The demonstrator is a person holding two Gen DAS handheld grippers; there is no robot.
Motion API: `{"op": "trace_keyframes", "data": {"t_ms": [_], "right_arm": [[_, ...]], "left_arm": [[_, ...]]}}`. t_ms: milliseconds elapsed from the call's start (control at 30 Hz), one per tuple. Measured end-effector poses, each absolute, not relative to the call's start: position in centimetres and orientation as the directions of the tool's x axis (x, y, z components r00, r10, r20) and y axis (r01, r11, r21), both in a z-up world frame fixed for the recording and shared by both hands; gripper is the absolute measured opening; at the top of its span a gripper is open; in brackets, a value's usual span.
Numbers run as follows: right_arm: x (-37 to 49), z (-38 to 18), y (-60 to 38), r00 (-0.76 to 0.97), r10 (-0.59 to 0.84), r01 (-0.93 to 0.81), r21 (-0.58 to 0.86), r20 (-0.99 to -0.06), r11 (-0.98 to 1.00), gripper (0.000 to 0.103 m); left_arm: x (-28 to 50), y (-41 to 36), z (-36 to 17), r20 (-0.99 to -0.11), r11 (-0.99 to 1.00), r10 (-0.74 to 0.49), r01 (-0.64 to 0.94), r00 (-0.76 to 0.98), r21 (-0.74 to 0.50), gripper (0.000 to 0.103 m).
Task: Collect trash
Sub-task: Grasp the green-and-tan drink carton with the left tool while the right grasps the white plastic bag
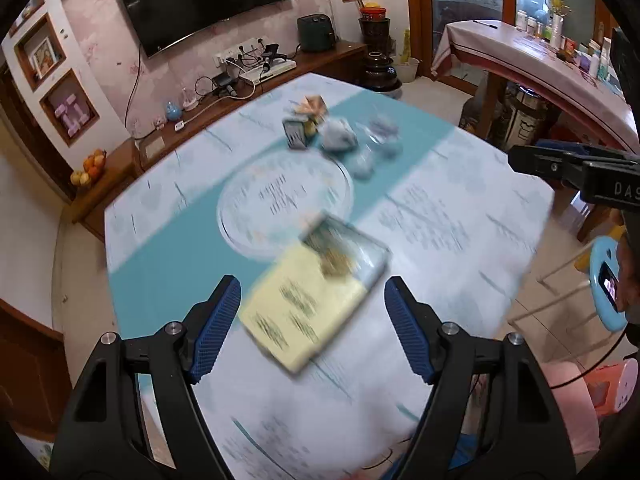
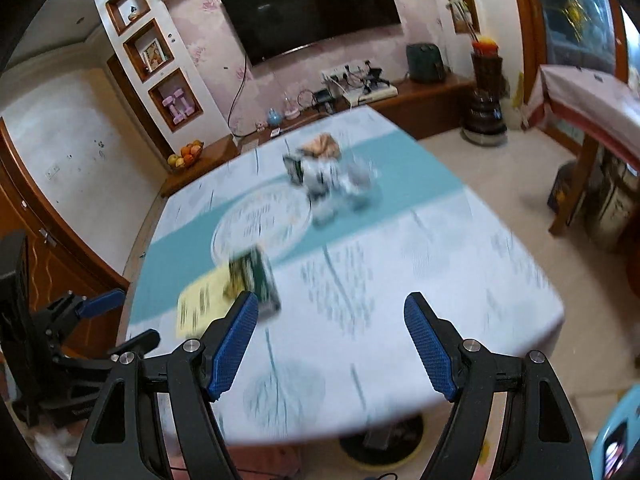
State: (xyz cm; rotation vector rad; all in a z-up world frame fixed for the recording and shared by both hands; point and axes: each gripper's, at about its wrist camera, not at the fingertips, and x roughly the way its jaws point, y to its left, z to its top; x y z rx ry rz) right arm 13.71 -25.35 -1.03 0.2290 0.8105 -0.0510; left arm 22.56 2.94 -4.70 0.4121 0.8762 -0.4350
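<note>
A flat yellow and green carton [image 1: 304, 300] lies on the near half of the table, blurred by motion. My left gripper [image 1: 313, 286] hangs open well above it, with nothing between its blue pads. Farther back sits a heap of trash: crumpled paper balls [image 1: 340, 136], a small box [image 1: 297, 133] and an orange wrapper [image 1: 312, 105]. In the right wrist view my right gripper [image 2: 331, 298] is also open and empty above the table's near edge. There the carton [image 2: 208, 300] lies to its left and the trash heap [image 2: 332, 176] far ahead.
A white and teal cloth covers the table [image 1: 460, 216], with a round glass turntable [image 1: 248, 200] at its middle. A wooden TV cabinet [image 1: 224, 104] runs along the far wall. A second table [image 1: 532, 52] with bottles stands at the right, and a pink stool [image 1: 616, 384] is low right.
</note>
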Motion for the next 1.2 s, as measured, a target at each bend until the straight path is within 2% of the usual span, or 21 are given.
{"op": "trace_keyframes", "data": {"t_ms": [133, 333, 600, 800, 833, 900, 967, 1200], "right_arm": [[20.5, 1.0, -25.9, 0.694, 0.044, 0.096, 0.153, -0.718, 0.984, 0.077], [32.2, 1.6, -25.2, 0.657, 0.052, 0.003, 0.072, -0.752, 0.997, 0.077], [44.8, -5.4, -24.4, 0.518, 0.058, -0.052, 0.037, -0.854, 0.998, 0.077], [48.6, -10.8, -24.0, 0.429, 0.007, -0.099, -0.039, -0.903, 0.994, 0.076], [49.1, -11.7, -24.0, 0.418, -0.003, -0.107, -0.052, -0.908, 0.993, 0.074], [49.8, -12.7, -24.4, 0.394, -0.005, -0.120, -0.057, -0.919, 0.991, 0.061], [50.1, -13.7, -24.9, 0.370, 0.008, -0.123, -0.041, -0.929, 0.992, 0.053], [48.2, -14.1, -28.0, 0.373, 0.096, -0.064, 0.078, -0.923, 0.995, 0.040]], "left_arm": [[29.8, 1.5, -2.6, -0.814, 0.831, -0.179, 0.527, 0.553, 0.176, 0.072], [41.2, -1.7, -2.9, -0.853, 0.835, -0.154, 0.527, 0.499, 0.158, 0.072], [51.7, -3.0, -6.5, -0.887, 0.867, -0.149, 0.490, 0.437, 0.096, 0.072], [56.2, -3.8, -9.1, -0.900, 0.877, -0.174, 0.478, 0.399, 0.042, 0.072], [56.9, -4.2, -9.5, -0.902, 0.876, -0.178, 0.480, 0.394, 0.037, 0.072], [57.6, -5.0, -10.2, -0.904, 0.874, -0.194, 0.486, 0.381, 0.018, 0.072], [58.4, -5.8, -10.9, -0.906, 0.870, -0.210, 0.493, 0.369, -0.001, 0.072], [59.7, -9.8, -13.7, -0.911, 0.850, -0.232, 0.526, 0.341, -0.019, 0.072]]}}
